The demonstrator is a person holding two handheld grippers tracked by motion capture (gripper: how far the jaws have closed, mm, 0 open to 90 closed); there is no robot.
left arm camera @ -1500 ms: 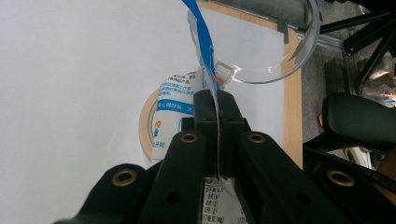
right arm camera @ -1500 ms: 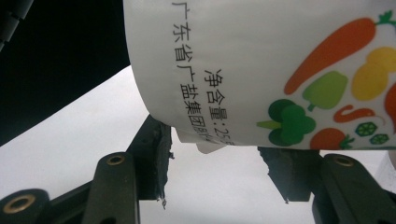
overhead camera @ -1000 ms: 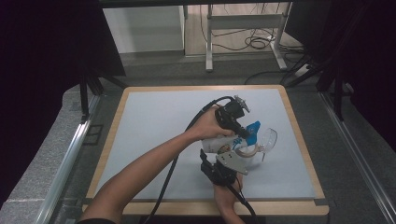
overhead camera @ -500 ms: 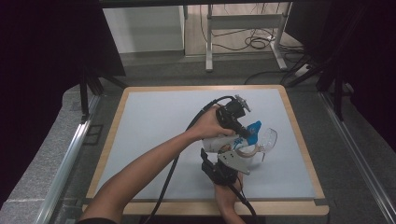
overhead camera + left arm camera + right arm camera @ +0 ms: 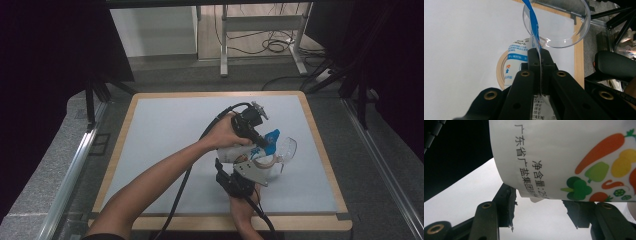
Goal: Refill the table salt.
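above the clear bowl [image 5: 564, 30], left gripper [image 5: 540, 56] pinches the bag [image 5: 564, 157]; right gripper [image 5: 539, 202] half-hidden, clasping it.

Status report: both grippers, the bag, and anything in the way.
Left gripper shut on bag's blue top edge. Right gripper clamped on white bag. Clear bowl beside the bag, tape roll beneath it.

Almost no change is seen between the earlier pictures and now. Right of centre in the high view, the white packet [image 5: 243, 156] and the two grippers on it are found in the same spot, and no other object is displaced.
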